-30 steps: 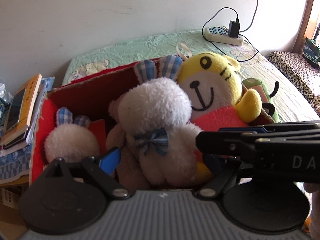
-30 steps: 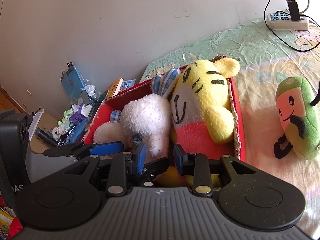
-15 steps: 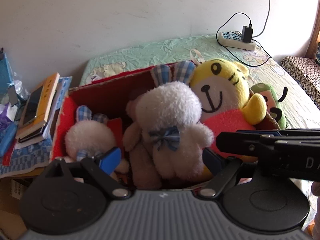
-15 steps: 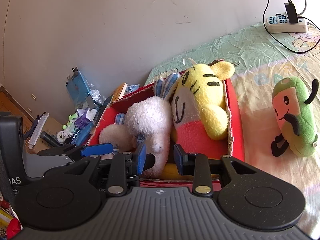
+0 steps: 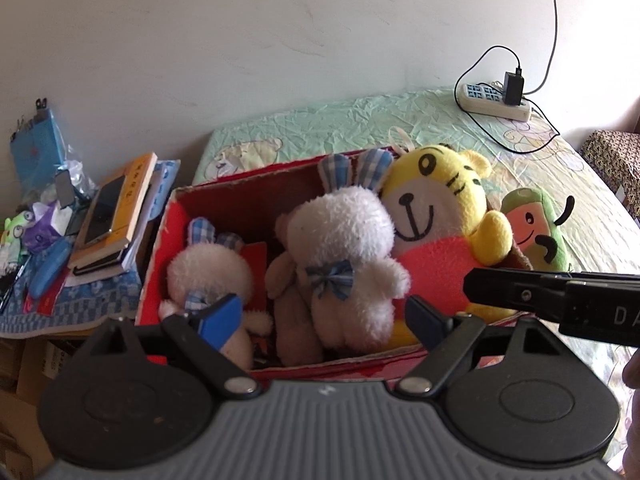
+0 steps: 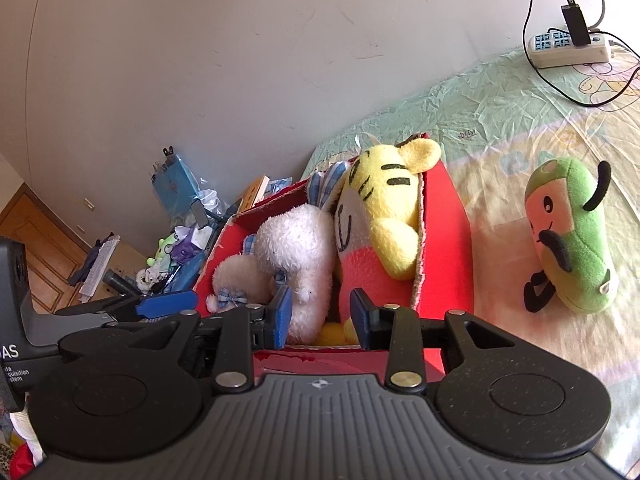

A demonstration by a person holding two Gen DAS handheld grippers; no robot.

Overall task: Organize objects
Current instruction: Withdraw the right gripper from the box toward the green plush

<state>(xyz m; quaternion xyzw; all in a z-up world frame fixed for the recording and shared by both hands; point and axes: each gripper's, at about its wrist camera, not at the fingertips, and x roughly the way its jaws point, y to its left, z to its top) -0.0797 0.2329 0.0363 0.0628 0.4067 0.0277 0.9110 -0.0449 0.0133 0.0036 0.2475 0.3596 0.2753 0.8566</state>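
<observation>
A red cardboard box (image 5: 240, 196) (image 6: 444, 216) stands on the bed. It holds a yellow tiger plush (image 5: 436, 208) (image 6: 384, 200), a big white bunny plush (image 5: 344, 248) (image 6: 296, 244), a small white bunny plush (image 5: 208, 272) (image 6: 236, 276) and a brown bear (image 5: 288, 288). A green plush (image 6: 568, 236) (image 5: 536, 228) lies on the bed right of the box. My left gripper (image 5: 324, 316) is open and empty in front of the box. My right gripper (image 6: 320, 312) is open and empty at the box's near edge.
A power strip (image 5: 496, 100) (image 6: 568, 48) with a charger and cables lies at the bed's far end. A side table at the left carries books with a phone on top (image 5: 116, 216) and clutter (image 6: 176, 248). The wall is behind.
Both grippers have pulled back and up from the box, so the box and plush toys look smaller and lower. Neither gripper took hold of anything.
</observation>
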